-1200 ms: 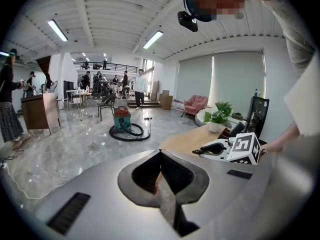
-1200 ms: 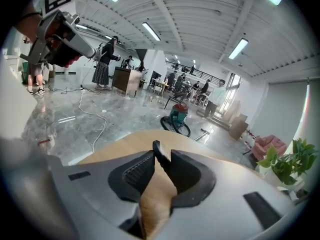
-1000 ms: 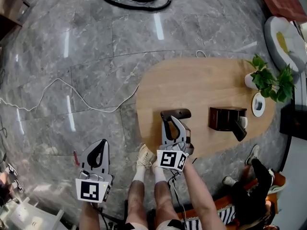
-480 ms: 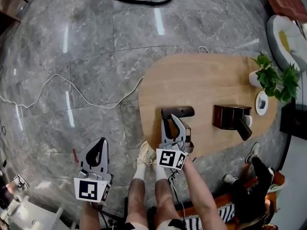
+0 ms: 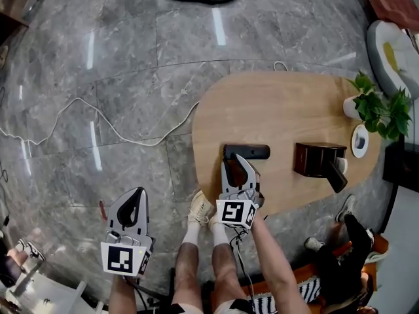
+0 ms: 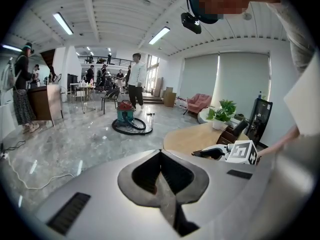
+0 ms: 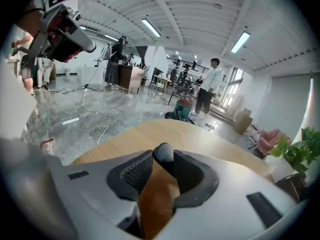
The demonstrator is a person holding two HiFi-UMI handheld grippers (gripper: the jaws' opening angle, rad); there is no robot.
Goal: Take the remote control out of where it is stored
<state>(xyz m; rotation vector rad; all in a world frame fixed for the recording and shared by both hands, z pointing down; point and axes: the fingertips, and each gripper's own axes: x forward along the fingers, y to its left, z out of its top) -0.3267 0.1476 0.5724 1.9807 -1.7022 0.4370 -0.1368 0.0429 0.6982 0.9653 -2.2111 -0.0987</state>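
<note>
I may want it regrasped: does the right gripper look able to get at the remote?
Probably yes: the right gripper has just been opening its jaws, and the remote lies with one end loose between them, nothing blocking.

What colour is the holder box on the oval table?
Dark brown; the holder box shows best in the head view.

The left gripper [image 5: 139, 192] is held low at the person's left side, pointing forward and down, its jaws closed together with nothing in them. The right gripper [image 5: 239, 160] reaches forward on an outstretched bare right forearm [image 5: 272, 267] and also tilts down. Its jaws have just been opening and stand apart, with the rounded end of the remote control [image 5: 247, 152] between their tips.
</note>
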